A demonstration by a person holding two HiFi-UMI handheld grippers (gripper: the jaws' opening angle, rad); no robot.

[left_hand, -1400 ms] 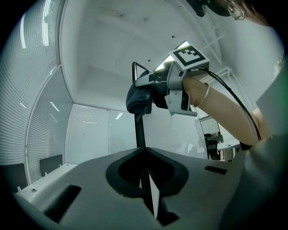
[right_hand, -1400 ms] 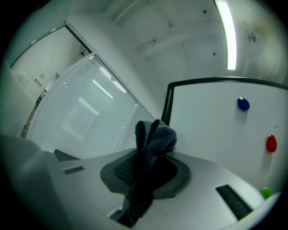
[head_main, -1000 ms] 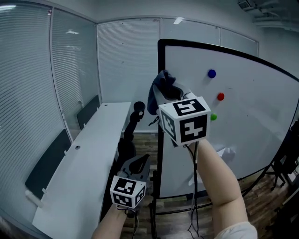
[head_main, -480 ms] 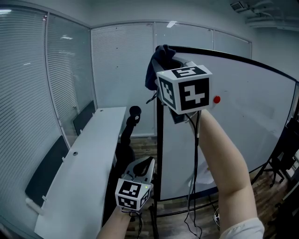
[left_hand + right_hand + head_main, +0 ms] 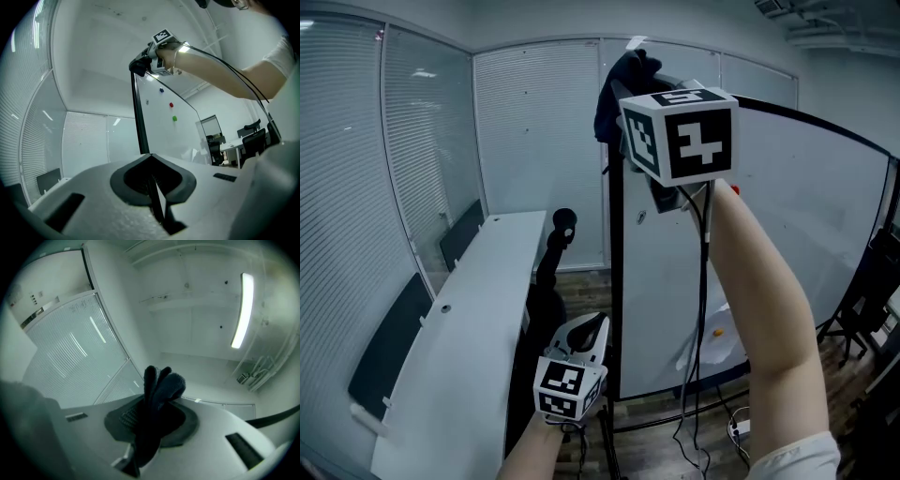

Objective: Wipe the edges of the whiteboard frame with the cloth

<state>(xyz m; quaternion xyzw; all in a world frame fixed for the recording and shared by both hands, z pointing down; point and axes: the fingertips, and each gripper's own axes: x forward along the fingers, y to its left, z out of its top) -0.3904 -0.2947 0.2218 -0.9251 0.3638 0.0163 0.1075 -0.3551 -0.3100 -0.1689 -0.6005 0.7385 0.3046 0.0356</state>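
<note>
Most of the whiteboard frame seemed unwiped; your right gripper pinched the cloth at its top corner, left gripper closed, empty.

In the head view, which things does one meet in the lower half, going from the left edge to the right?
dark chair back → white table → left gripper → black whiteboard frame post → right forearm
</note>
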